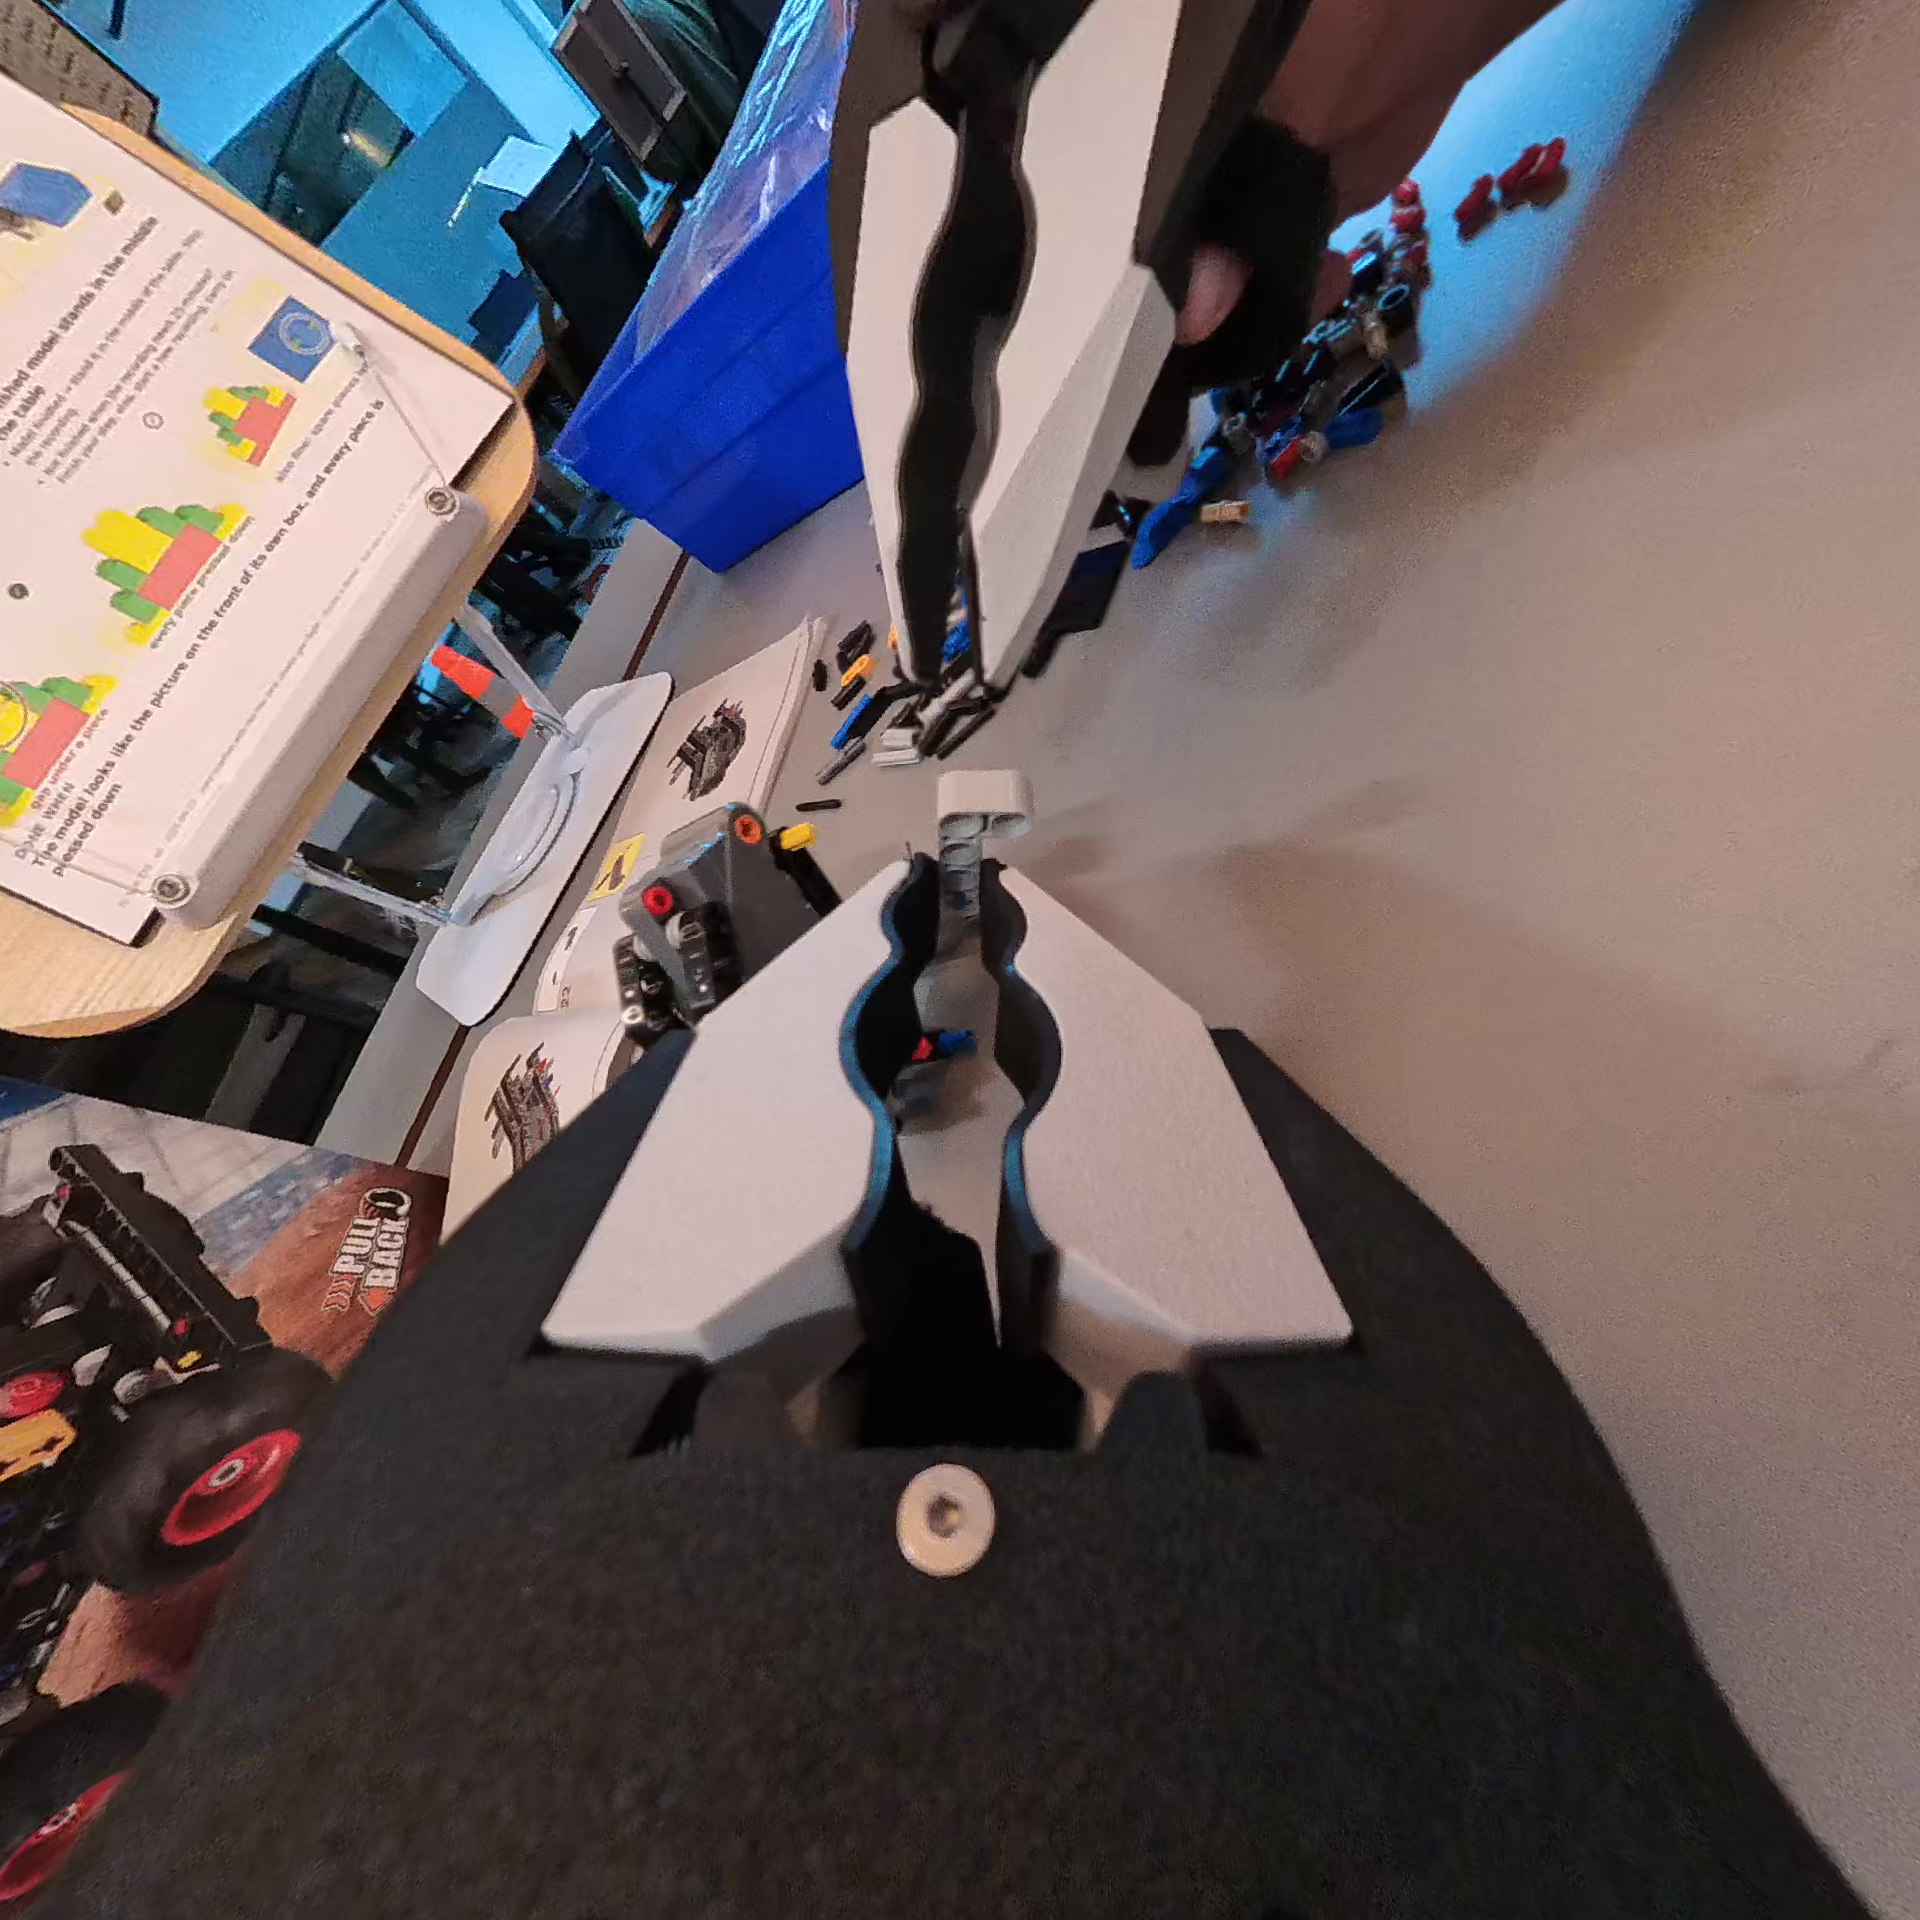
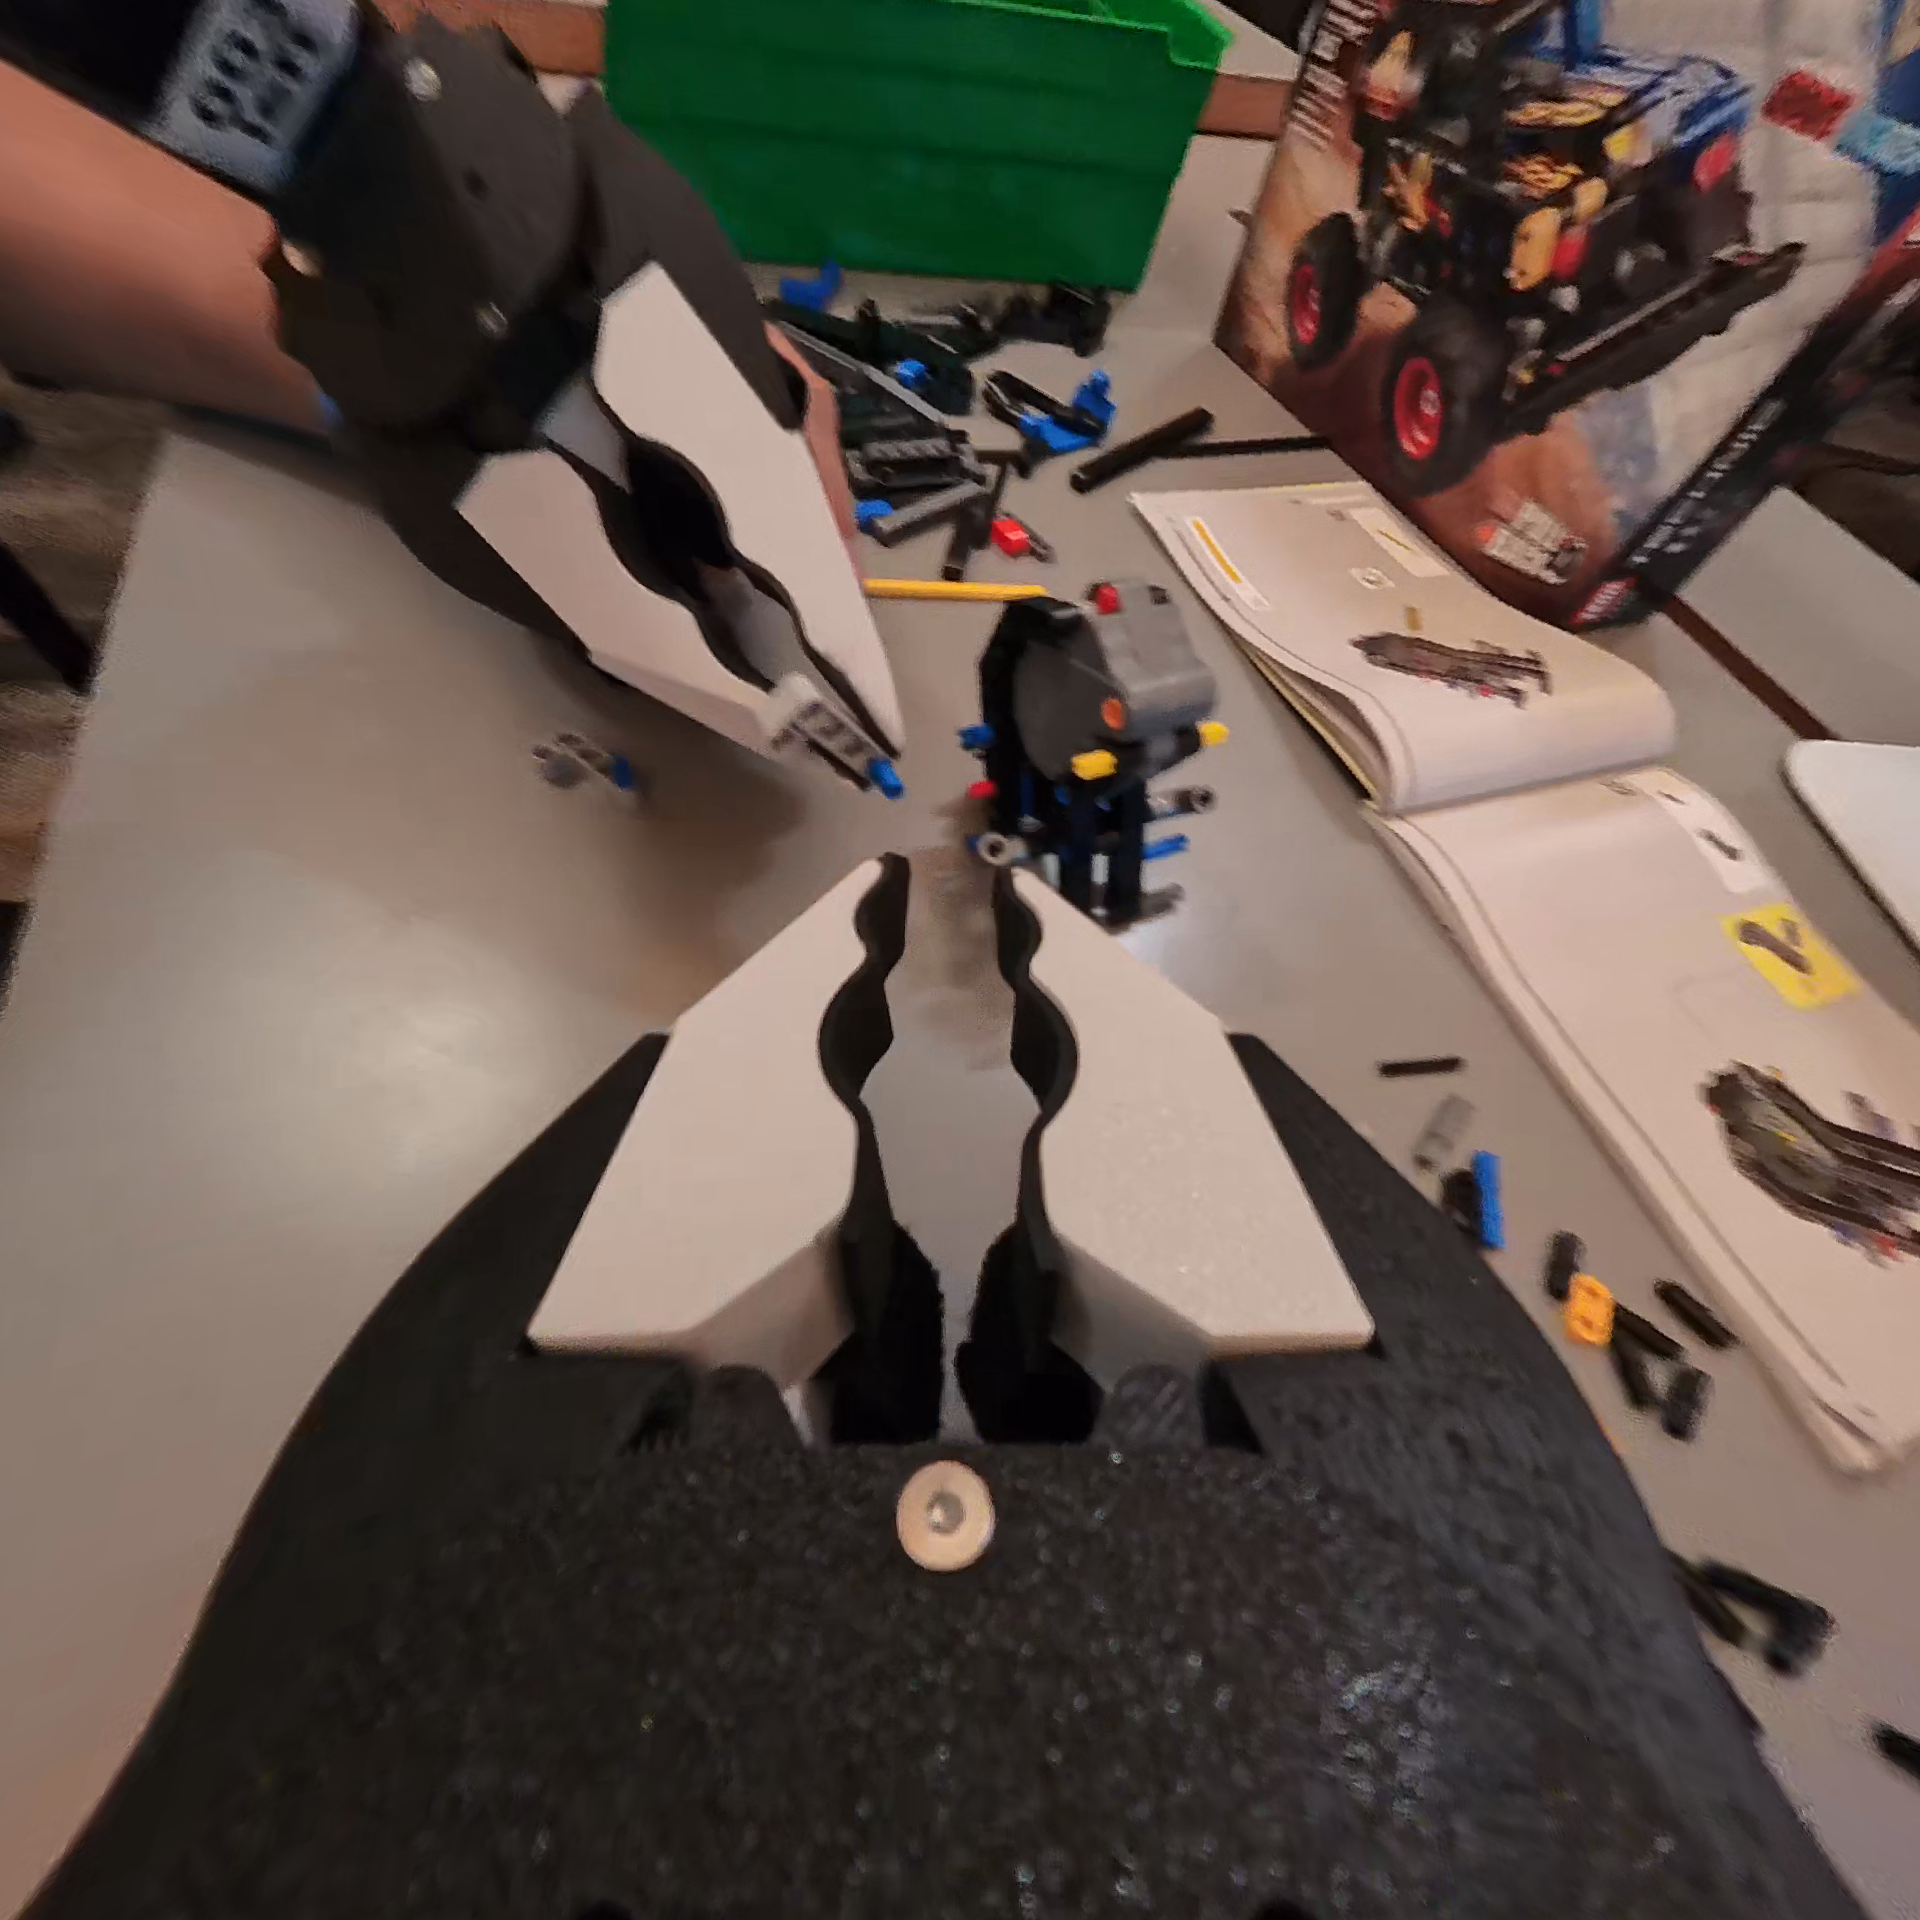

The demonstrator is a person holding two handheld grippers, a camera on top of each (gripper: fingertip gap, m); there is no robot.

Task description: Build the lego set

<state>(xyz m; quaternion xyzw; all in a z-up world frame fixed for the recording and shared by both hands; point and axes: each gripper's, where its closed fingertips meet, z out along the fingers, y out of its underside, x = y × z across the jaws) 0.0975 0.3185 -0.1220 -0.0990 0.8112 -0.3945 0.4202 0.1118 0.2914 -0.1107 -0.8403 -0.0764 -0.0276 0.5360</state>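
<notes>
Setting: we take this for a lab or data-collection workroom, not a home. Evidence we note: a plain grey table (image 2: 312, 935); a blue storage bin (image 1: 727, 416) and a green storage bin (image 2: 904, 135) at its far edge; a printed instruction sheet (image 1: 208, 468) mounted on a stand; a set box (image 2: 1558, 312) standing upright; an open instruction booklet (image 2: 1455, 707); loose pieces (image 2: 935, 447) scattered about.

The grey beam (image 1: 961, 894) sits half-swallowed between the left gripper's (image 1: 951, 862) jaws, lower end hidden. At two o'clock, the loose pieces (image 1: 1320, 384) smear into blur behind a gloved hand (image 1: 1236, 291). The set's box (image 2: 1538, 291) runs off the top edge at one o'clock, and the instruction booklet (image 2: 1662, 1039) off the right edge.
</notes>
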